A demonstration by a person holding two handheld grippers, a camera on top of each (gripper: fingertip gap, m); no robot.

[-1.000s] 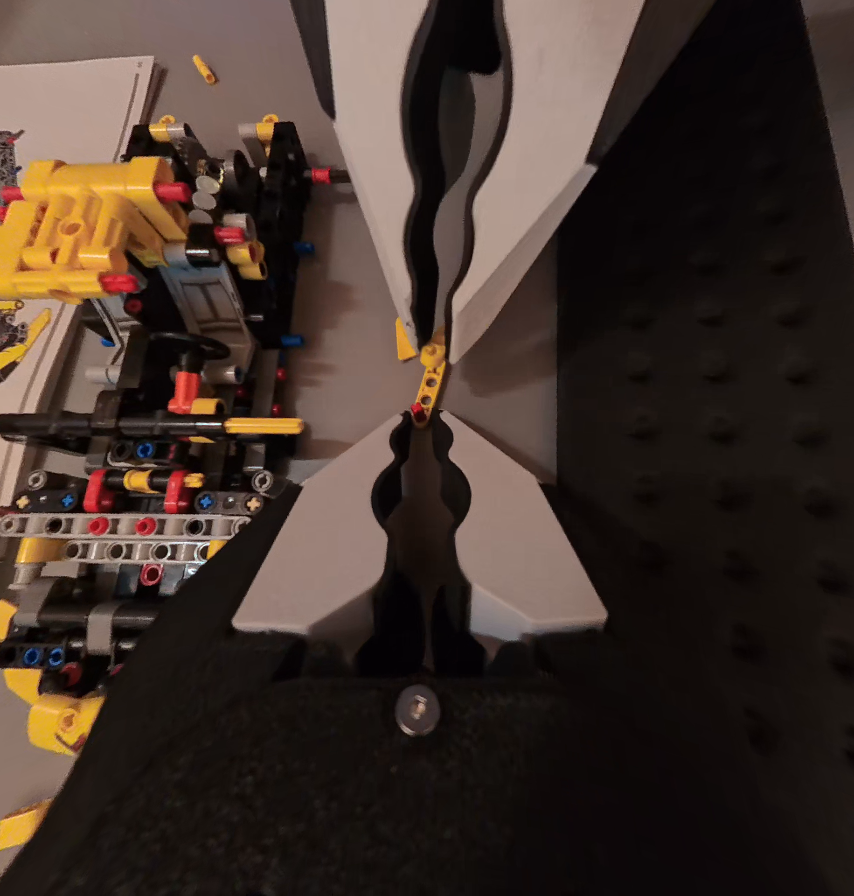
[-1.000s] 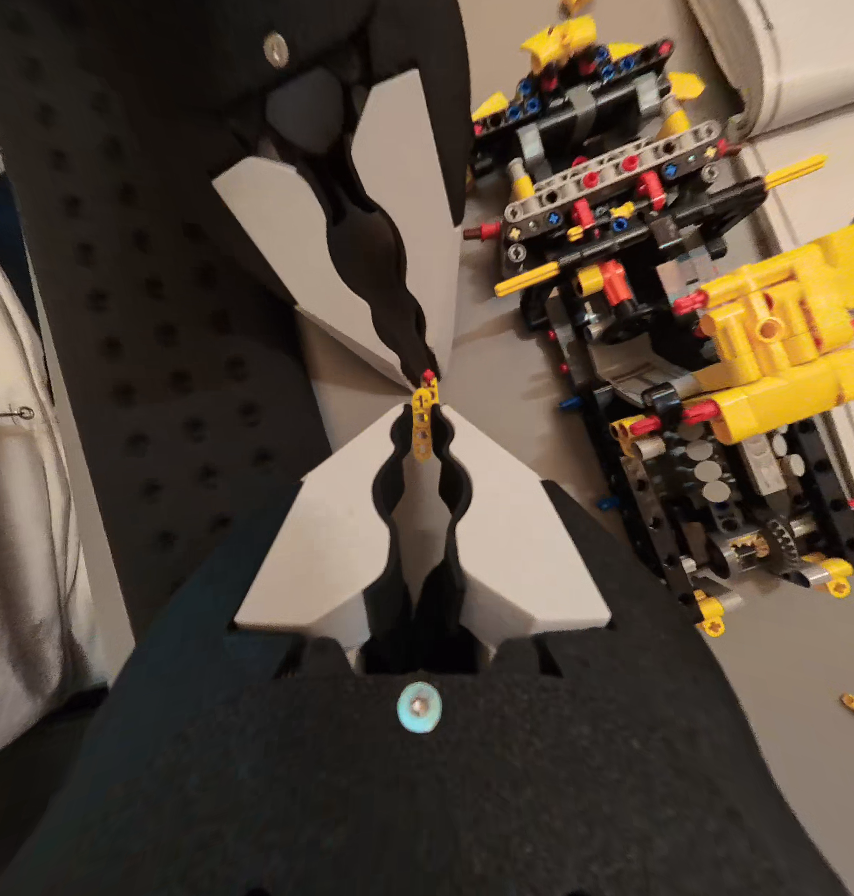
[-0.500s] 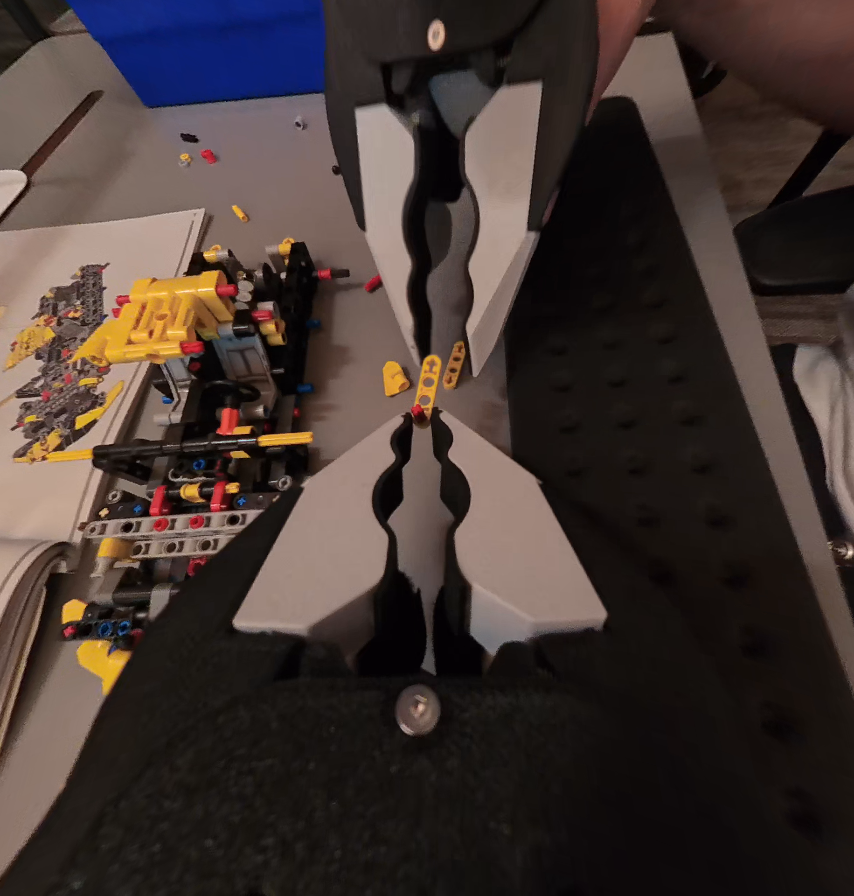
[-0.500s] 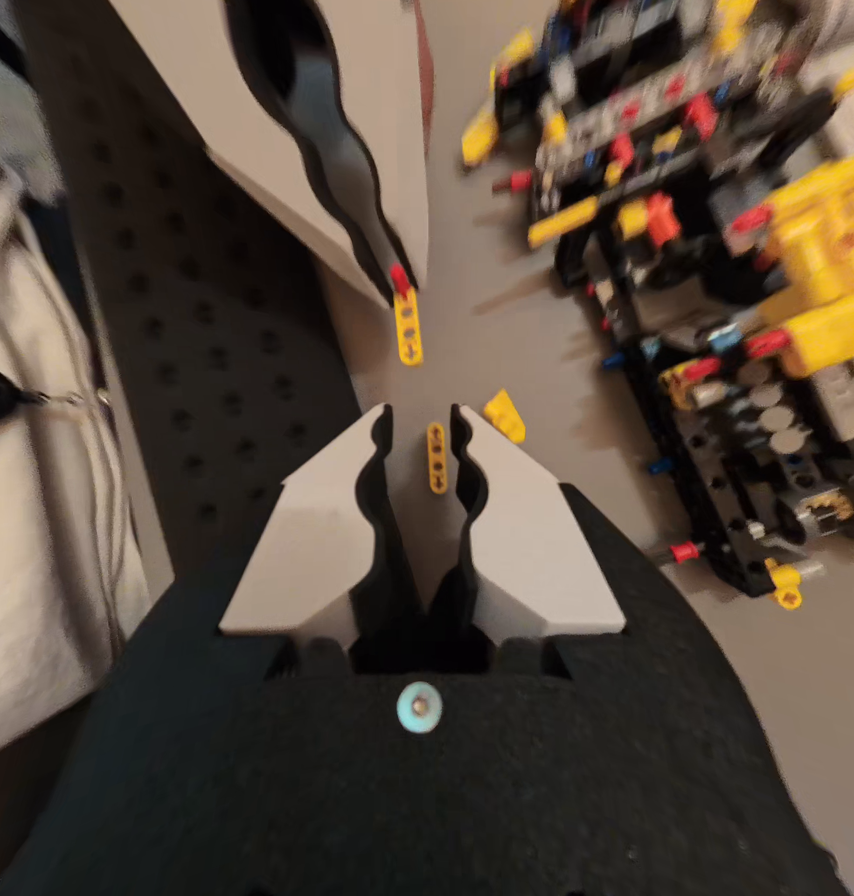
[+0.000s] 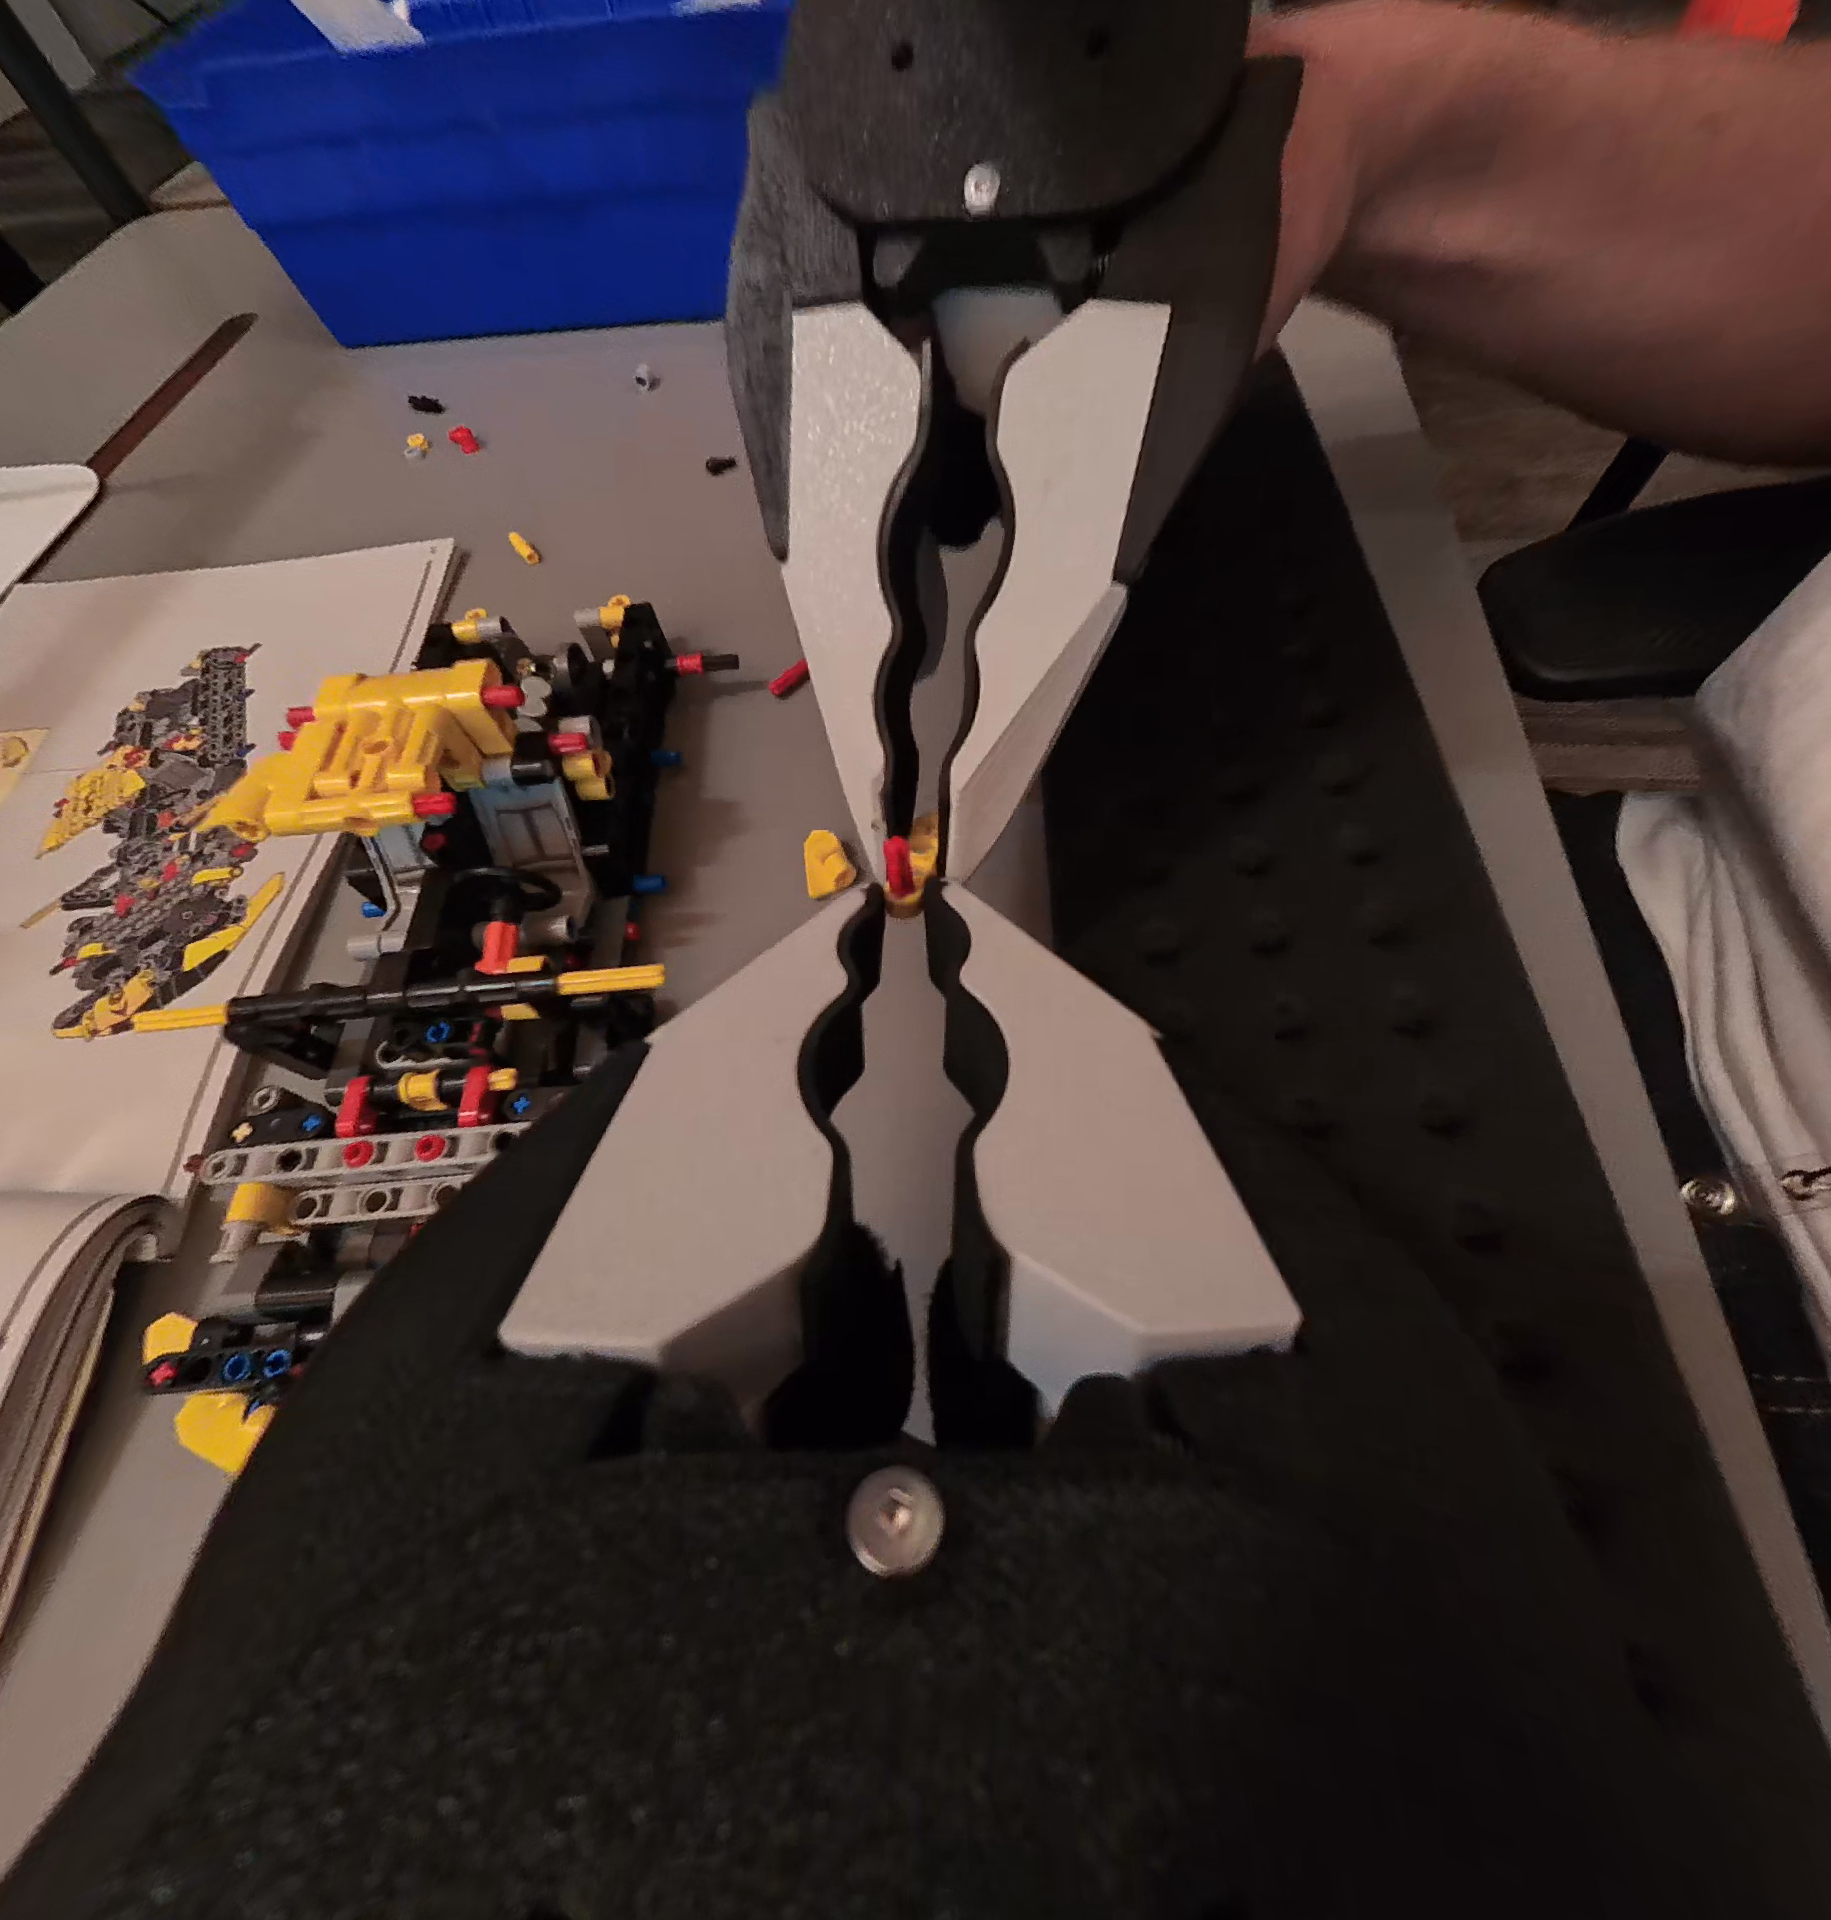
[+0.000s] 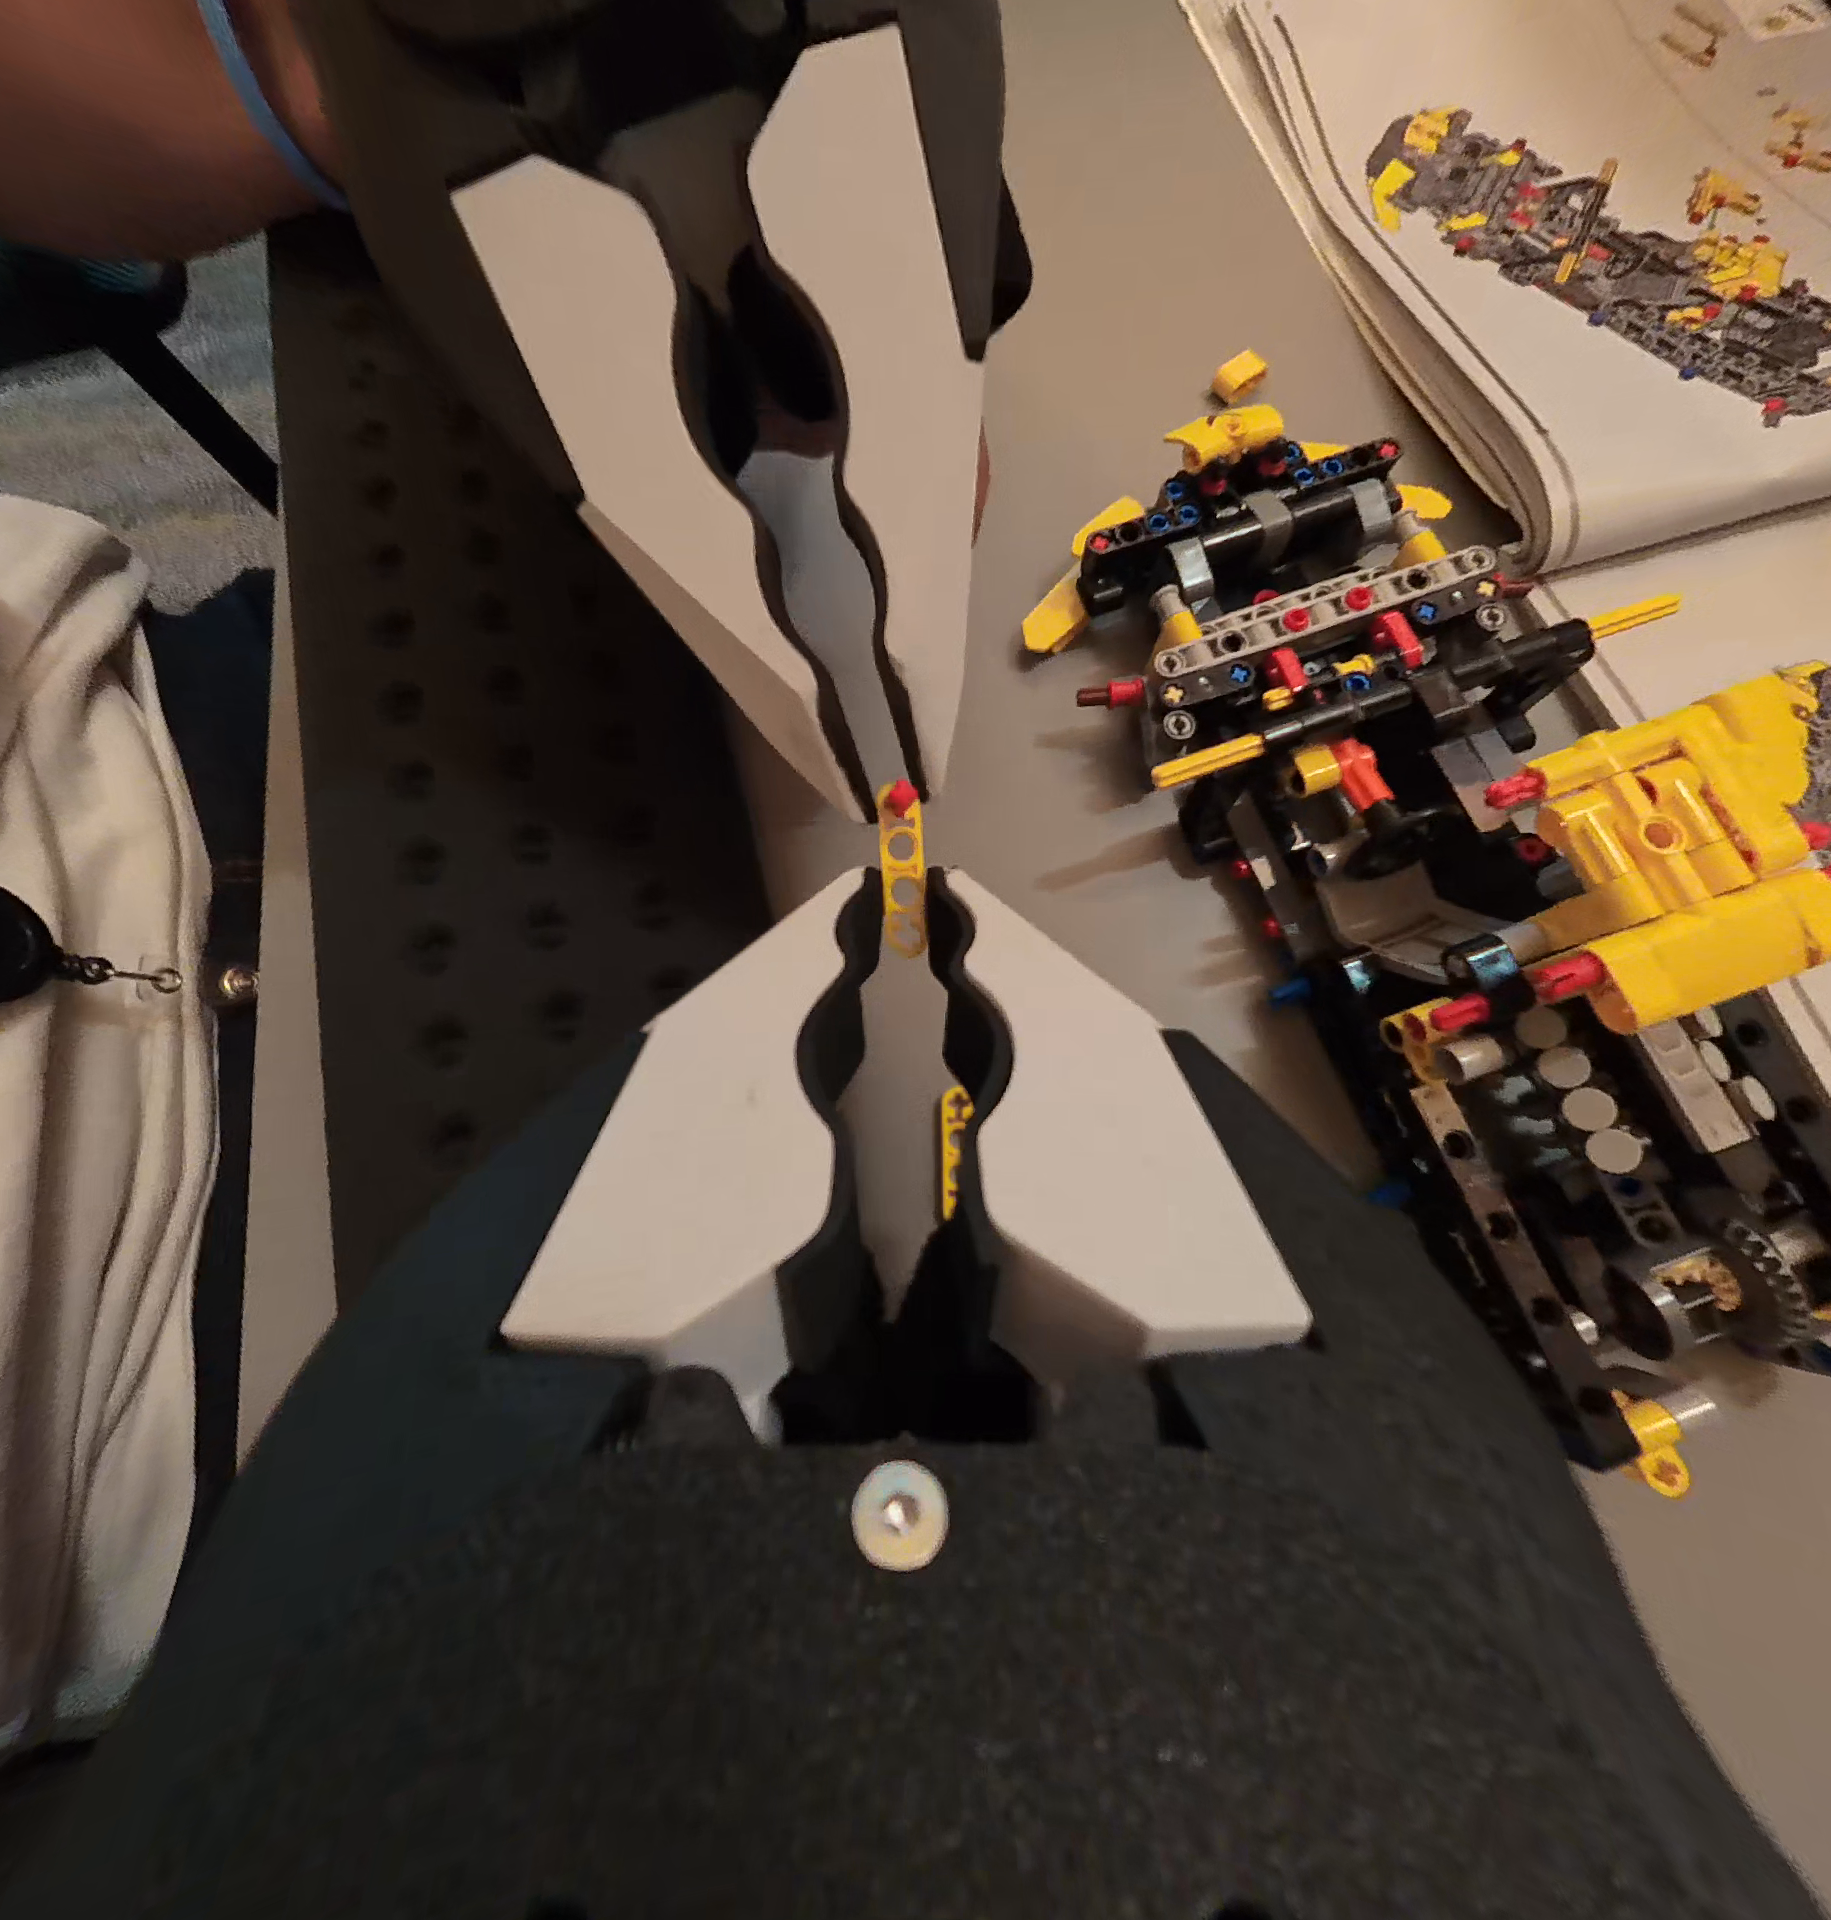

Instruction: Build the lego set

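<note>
A thin yellow beam [image 6: 903, 883] with a red pin [image 6: 898, 798] in one end is held in the air between both grippers, tip to tip. My left gripper [image 5: 900, 896] is shut on the pin end [image 5: 898, 868]. It enters the right wrist view from the top [image 6: 895, 805]. My right gripper [image 6: 906, 896] is shut on the beam's other end and enters the left wrist view from the top [image 5: 913, 826]. The yellow, black and grey lego model [image 5: 454, 883] lies on the table to one side; it also shows in the right wrist view [image 6: 1462, 883].
A second yellow beam [image 6: 955, 1153] and a small yellow piece [image 5: 826, 862] lie on the table under the grippers. An open instruction booklet [image 5: 163, 831] lies beyond the model. A blue bin [image 5: 475, 156], loose pins [image 5: 454, 436] and a black studded mat [image 5: 1306, 935] are nearby. Only a small space, under 4 cm, lies between the two pairs of fingers.
Half a second ago my right gripper was open and drawn back from the beam. Now it has come back and shut on the free end. My left gripper kept its hold.
</note>
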